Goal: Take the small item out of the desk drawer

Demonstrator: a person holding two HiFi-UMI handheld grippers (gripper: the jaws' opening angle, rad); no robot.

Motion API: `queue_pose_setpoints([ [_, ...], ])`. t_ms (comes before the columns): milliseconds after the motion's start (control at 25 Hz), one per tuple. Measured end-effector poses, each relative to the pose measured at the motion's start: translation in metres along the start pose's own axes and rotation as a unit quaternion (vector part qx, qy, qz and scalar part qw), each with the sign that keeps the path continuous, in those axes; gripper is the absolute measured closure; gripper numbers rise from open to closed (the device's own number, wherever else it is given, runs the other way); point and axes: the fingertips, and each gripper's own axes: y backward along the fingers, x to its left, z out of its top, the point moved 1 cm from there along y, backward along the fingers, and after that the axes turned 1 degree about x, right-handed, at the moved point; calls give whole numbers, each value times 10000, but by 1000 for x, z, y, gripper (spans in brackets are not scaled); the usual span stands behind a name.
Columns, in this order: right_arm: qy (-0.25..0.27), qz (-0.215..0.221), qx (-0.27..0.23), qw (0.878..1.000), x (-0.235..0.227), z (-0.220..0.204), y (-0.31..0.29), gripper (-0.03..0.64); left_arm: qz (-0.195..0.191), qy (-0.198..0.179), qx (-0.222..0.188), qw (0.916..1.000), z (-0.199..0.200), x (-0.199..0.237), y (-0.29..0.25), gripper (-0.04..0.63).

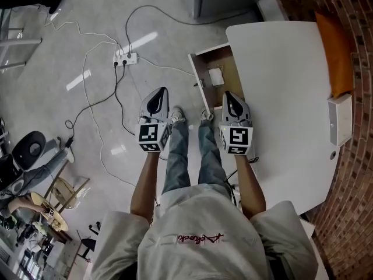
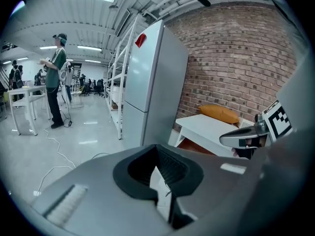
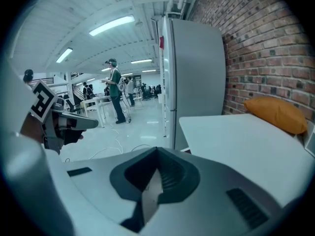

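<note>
Small item (image 1: 215,76): white, flat, lying in the open drawer (image 1: 200,69); only the head view shows it.
Drawer: pulled out from the white desk (image 1: 280,80).
Right gripper (image 1: 230,96): near the drawer, jaws together, empty.
Left gripper (image 1: 158,92): over the floor, jaws together, empty.
Gripper views only: a person (image 2: 56,77) standing.

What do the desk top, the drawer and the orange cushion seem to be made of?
Desk top: even, smooth white, probably laminate or painted board. Drawer: brown bottom, likely wood or fibreboard; white walls. Cushion: orange, softly rounded, probably fabric.
</note>
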Motion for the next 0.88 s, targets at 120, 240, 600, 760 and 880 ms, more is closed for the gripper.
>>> queue_pose_setpoints([
  [120, -71, -4, 145, 9999, 2, -21, -6, 604, -22, 66, 116, 9999, -20, 2, -5, 586],
  [240, -125, -6, 325, 9994, 4, -45, -10, 604, -62, 123, 248, 9996, -41, 2, -9, 586],
  [600, -229, -11, 804, 9965, 9, -103, -13, 604, -218, 307, 550, 9978, -92, -4, -20, 586],
  [760, -266, -29, 1008, 9945, 11, -126, -14, 604, -314, 397, 662, 9965, -111, -12, -24, 586],
  [880, -264, -27, 1129, 9933, 13, -138, -17, 604, -376, 424, 727, 9957, -121, -15, -27, 586],
])
